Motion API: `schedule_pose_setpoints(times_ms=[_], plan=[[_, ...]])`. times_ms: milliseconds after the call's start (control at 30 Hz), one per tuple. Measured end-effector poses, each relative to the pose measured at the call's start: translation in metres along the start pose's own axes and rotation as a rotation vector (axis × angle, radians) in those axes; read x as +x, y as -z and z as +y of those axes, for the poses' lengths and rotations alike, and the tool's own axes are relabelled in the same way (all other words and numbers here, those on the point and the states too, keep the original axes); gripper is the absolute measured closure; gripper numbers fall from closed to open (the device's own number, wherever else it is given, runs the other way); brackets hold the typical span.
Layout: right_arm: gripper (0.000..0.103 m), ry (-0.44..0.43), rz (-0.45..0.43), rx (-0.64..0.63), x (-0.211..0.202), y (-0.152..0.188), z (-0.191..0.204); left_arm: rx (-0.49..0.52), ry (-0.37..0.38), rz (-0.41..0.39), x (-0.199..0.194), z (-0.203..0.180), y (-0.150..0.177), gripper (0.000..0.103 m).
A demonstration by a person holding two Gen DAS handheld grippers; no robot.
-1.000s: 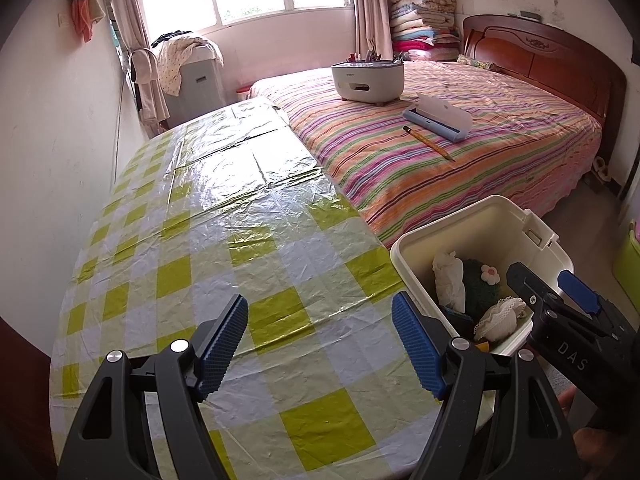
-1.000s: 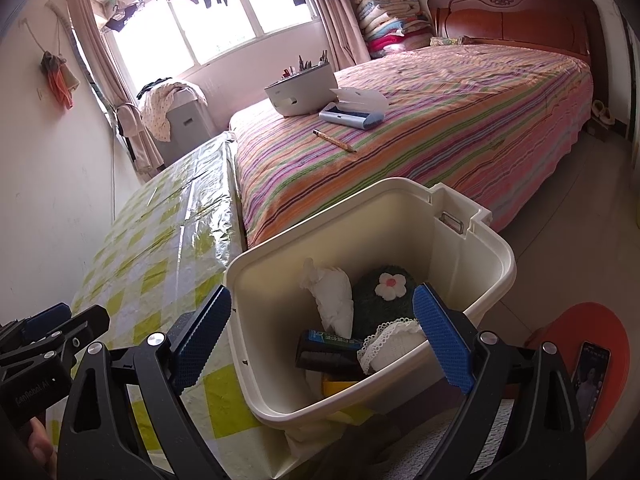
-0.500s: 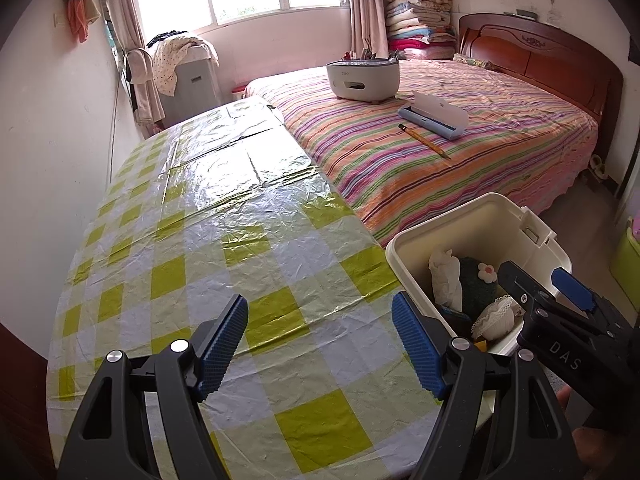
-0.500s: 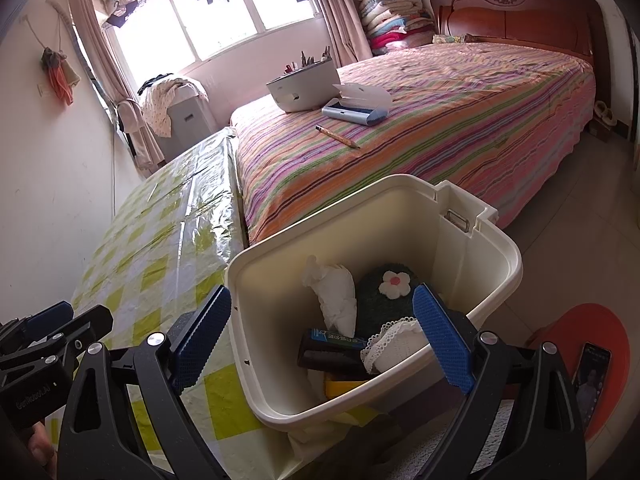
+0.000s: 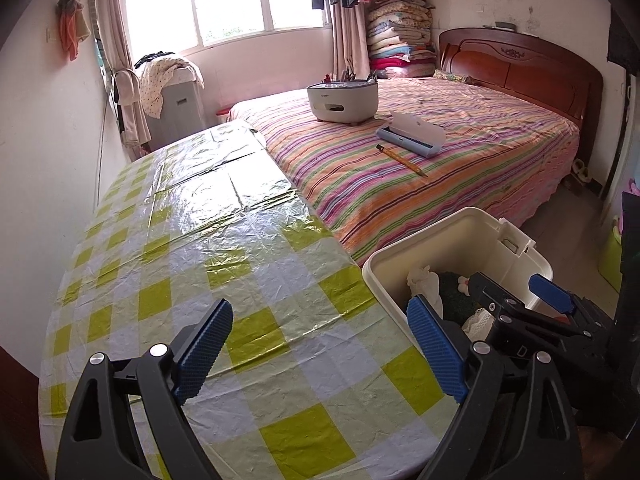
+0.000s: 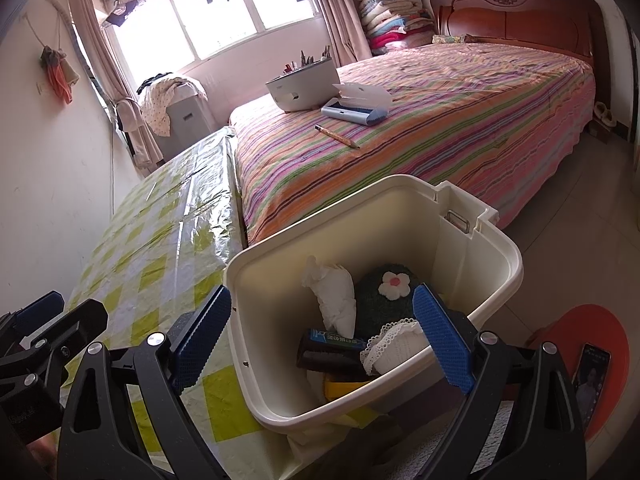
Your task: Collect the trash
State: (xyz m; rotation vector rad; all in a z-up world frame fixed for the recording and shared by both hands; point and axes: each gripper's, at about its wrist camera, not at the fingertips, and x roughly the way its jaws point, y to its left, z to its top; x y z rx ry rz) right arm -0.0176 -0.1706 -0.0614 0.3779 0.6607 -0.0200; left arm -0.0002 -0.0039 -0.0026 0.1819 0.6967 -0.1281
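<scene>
The table cover (image 5: 192,248) is thin glossy plastic film, creased and reflective, printed in yellow-green and white checks; the bin (image 6: 496,276) beside it is smooth cream plastic with a satin sheen. Inside the bin lie crumpled white paper (image 6: 334,300), a dark green knitted cloth (image 6: 376,304) with a flower, and a white lace-edged cloth (image 6: 394,340). Both grippers are matt black plastic with ribbed blue pads (image 5: 204,340) and bright metal rivets (image 5: 159,349); the bedspread (image 5: 460,152) is matt striped woven cloth and the headboard (image 5: 532,68) polished reddish wood.

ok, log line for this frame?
left gripper: open, empty, jaws just widened | right gripper: open, empty | bin: trash inside | table: bare
</scene>
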Motion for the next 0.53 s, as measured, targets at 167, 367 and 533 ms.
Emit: schedule_pose_setpoints(times_ms=[167,367,533], plan=[[0.012,0.001,-0.002,0.002,0.0003,-0.0004,-0.001,-0.009,-0.002,0.009,0.0027,0.0021,-0.0009,0.016],[0.012,0.001,-0.001,0.004,0.0002,-0.0012,-0.0028,-0.018,-0.014,0.037,0.007,0.0035,0.0008,0.016],[0.012,0.001,0.002,0.007,-0.0004,-0.0013,-0.0038,-0.025,-0.011,0.052,0.0094,0.0052,0.0016,0.016]])
